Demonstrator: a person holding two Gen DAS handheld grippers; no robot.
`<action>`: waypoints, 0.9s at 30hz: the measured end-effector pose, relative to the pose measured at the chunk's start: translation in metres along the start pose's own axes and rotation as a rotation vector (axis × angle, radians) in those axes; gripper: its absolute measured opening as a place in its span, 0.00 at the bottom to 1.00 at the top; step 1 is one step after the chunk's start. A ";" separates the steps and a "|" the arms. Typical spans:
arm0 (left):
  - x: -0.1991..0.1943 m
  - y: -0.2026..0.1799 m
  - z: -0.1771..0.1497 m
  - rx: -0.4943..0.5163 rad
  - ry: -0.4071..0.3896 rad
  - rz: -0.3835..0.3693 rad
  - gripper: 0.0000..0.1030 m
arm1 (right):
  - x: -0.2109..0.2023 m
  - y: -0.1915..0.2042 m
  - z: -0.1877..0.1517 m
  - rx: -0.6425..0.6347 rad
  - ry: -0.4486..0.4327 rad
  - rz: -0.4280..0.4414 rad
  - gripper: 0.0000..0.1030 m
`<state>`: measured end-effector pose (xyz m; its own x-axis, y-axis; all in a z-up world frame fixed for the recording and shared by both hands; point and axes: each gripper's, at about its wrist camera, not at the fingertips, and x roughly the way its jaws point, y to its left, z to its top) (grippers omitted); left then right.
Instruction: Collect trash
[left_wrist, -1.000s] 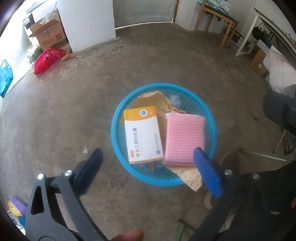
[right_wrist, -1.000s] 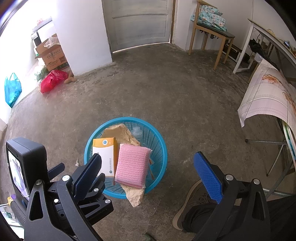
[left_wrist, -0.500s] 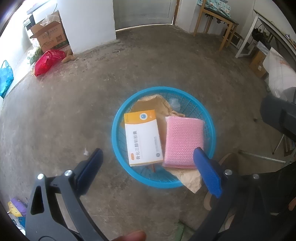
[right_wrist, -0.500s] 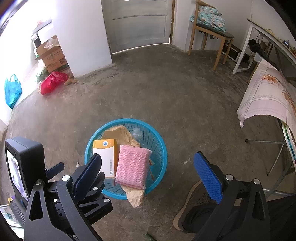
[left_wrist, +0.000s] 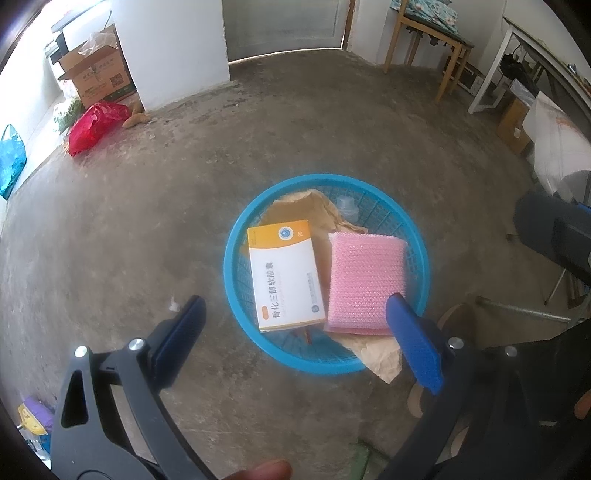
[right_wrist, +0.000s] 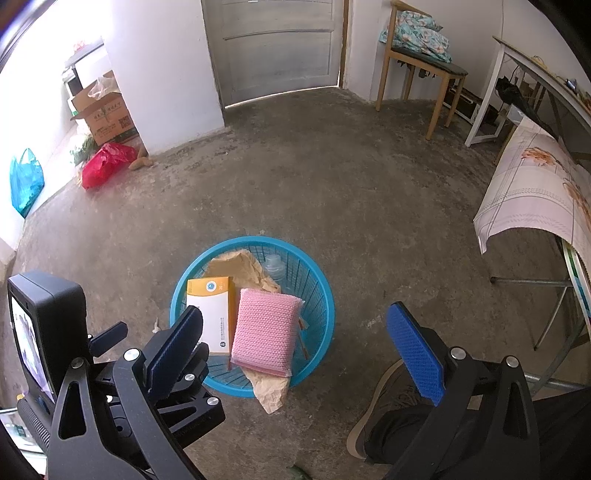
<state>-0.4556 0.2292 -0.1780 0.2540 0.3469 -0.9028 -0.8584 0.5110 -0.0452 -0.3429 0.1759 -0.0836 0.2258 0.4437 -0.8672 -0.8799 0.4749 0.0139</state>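
Note:
A round blue basket (left_wrist: 236, 236) (right_wrist: 325, 291) stands on the concrete floor. In it lie a white and orange medicine box (left_wrist: 284, 273) (right_wrist: 214, 314), a pink sponge pad (left_wrist: 364, 280) (right_wrist: 264, 332), crumpled brown paper (left_wrist: 306, 206) (right_wrist: 236, 264) and a clear plastic cup (left_wrist: 346, 207) (right_wrist: 273, 266). My left gripper (left_wrist: 293, 317) hangs open above the basket's near rim, holding nothing. My right gripper (right_wrist: 295, 321) is open too, higher up and nearer than the basket, with the left gripper's body (right_wrist: 48, 332) at its lower left.
A small white scrap (left_wrist: 173, 305) lies on the floor left of the basket. A red bag (right_wrist: 105, 164), a cardboard box (right_wrist: 105, 114) and a blue bag (right_wrist: 24, 181) sit by the far left wall. A wooden chair (right_wrist: 417, 70) and a table with cloth (right_wrist: 532, 177) stand right. A person's shoe (right_wrist: 388, 413) is at bottom right.
Both grippers have drawn slightly back and up from the basket, which now looks a little smaller and farther. Both stay open; the basket's contents have not shifted.

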 end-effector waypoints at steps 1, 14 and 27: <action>0.000 0.000 0.000 0.001 0.000 -0.001 0.91 | 0.000 0.000 0.000 0.000 0.000 0.000 0.94; 0.003 -0.004 0.000 0.010 -0.002 0.001 0.91 | 0.000 0.000 -0.001 0.000 0.001 0.000 0.94; 0.006 -0.004 -0.002 0.012 0.004 0.004 0.91 | -0.001 0.000 0.000 -0.001 0.001 -0.001 0.94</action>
<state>-0.4517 0.2274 -0.1840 0.2490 0.3455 -0.9048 -0.8539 0.5192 -0.0367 -0.3433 0.1755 -0.0832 0.2262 0.4430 -0.8675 -0.8800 0.4748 0.0130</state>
